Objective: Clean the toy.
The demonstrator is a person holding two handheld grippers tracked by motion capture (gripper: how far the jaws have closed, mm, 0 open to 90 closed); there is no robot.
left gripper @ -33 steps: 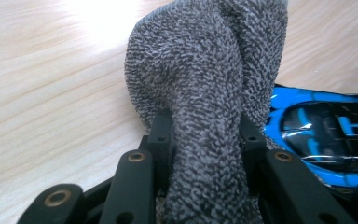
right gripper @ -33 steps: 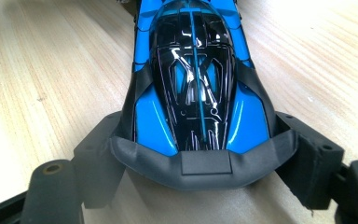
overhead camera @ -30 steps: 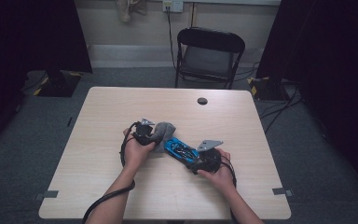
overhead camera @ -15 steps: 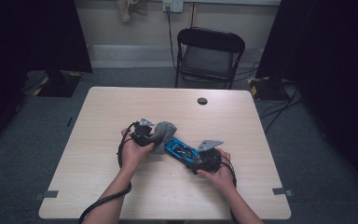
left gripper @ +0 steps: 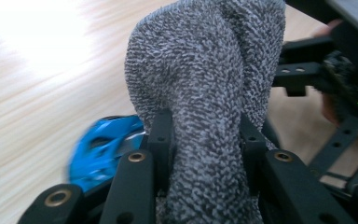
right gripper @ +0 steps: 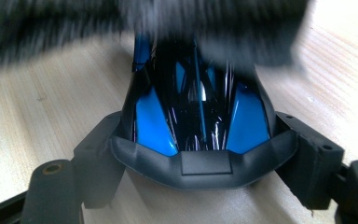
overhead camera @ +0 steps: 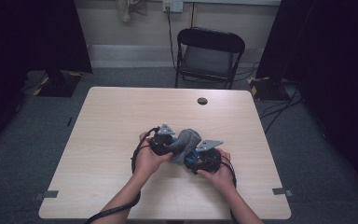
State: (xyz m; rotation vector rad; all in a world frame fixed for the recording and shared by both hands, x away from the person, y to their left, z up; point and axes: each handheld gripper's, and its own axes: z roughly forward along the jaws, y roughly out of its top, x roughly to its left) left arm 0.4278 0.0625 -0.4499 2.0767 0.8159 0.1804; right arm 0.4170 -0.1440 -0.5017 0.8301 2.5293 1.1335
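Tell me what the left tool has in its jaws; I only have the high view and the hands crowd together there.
Observer: In the left gripper view the left tool is shut on a grey knitted cloth, which bunches up between its jaws.
Operator: And the right one?
Observer: The right tool clamps the black end of a blue and black toy car, one jaw on each side.
Operator: Is the cloth on the car?
Observer: In the right gripper view the cloth lies blurred across the car's far end; actual contact I cannot tell.
Operator: Is the car lifted?
Observer: It looks low over the wooden table; whether it rests on it I cannot tell.
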